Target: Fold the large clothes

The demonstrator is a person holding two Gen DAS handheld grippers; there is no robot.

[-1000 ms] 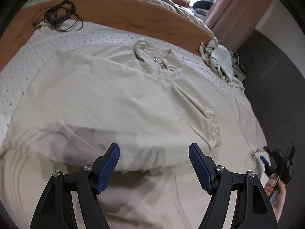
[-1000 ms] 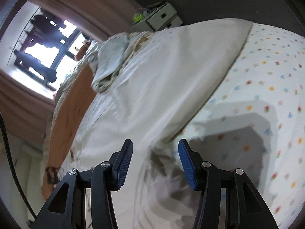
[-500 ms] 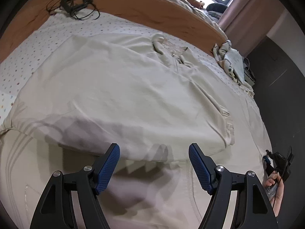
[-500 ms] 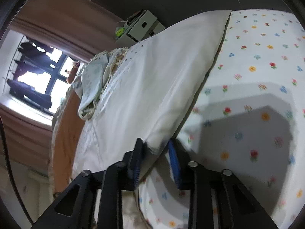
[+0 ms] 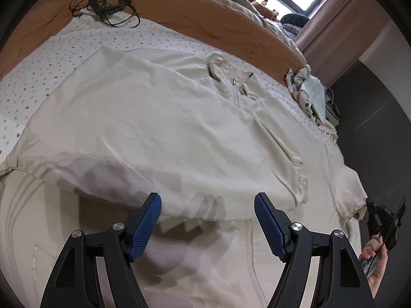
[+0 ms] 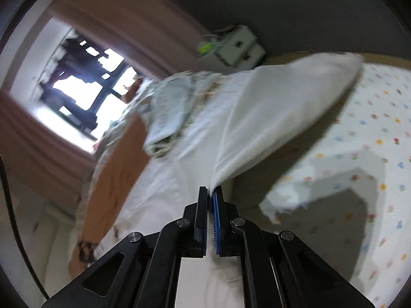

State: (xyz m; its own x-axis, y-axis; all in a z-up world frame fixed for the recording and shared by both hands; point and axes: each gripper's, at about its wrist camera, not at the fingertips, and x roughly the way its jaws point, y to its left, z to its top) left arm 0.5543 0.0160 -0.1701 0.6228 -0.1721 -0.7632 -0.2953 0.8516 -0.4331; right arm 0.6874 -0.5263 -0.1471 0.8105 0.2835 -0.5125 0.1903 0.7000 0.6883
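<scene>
Two claws: right claw [image 6: 210, 192] just clamped the cream garment [image 6: 277, 113] edge, lower centre, tilted down; left claw [image 5: 207, 214] wide, empty.

2 wrist fisheyes look close, downward; both share the bed [image 5: 38, 82].

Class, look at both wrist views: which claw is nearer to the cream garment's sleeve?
Right. The right claw is shut on the cream garment's sleeve, its jaws having just closed on the fabric. The left claw hangs open above the garment's body, apart from the sleeve.
</scene>
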